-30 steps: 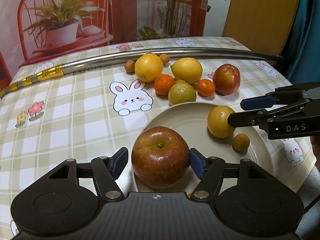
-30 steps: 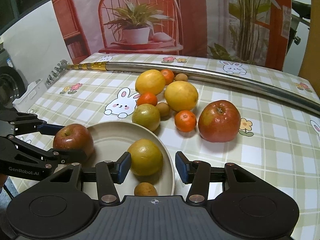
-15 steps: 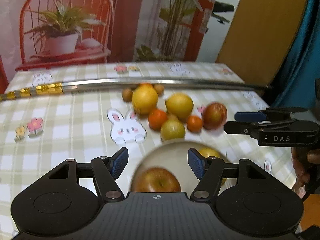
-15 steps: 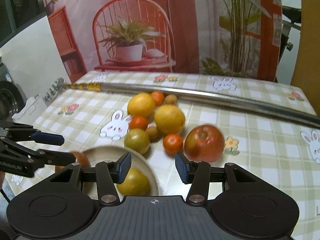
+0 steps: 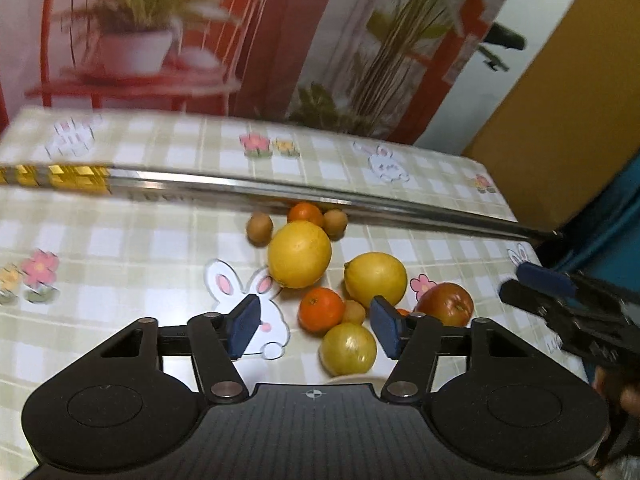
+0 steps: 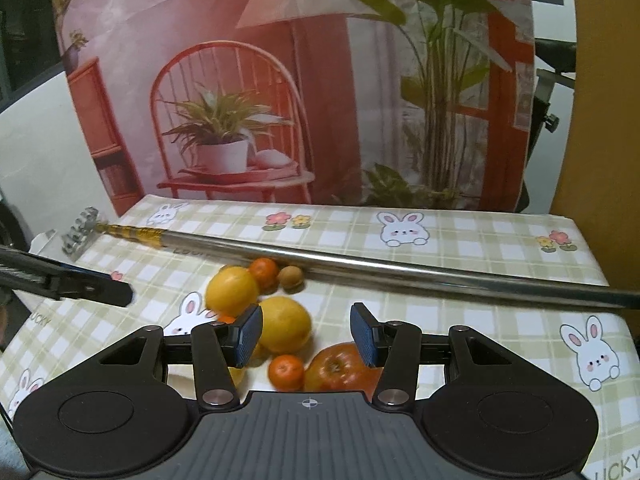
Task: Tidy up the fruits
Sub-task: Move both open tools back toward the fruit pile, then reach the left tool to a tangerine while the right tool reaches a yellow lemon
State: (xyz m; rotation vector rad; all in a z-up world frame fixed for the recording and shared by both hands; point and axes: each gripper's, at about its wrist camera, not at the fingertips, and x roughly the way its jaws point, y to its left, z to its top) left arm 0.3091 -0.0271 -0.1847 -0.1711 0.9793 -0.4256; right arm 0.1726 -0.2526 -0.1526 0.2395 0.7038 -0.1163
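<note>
Left wrist view: left hand-held gripper (image 5: 314,330) spread wide, empty; right hand-held gripper (image 6: 306,334) likewise released. Beyond on surface (image 5: 120,248): one greenish fruit (image 5: 349,349), one red apple (image 5: 445,304), two lemons (image 5: 299,254), two small brown fruits (image 5: 259,229), metal pole (image 5: 280,192).

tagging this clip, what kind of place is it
Likely a staged home tabletop: a bunny-print checked tablecloth, loose fruit such as a lemon, and a printed backdrop of a red chair behind.
</note>
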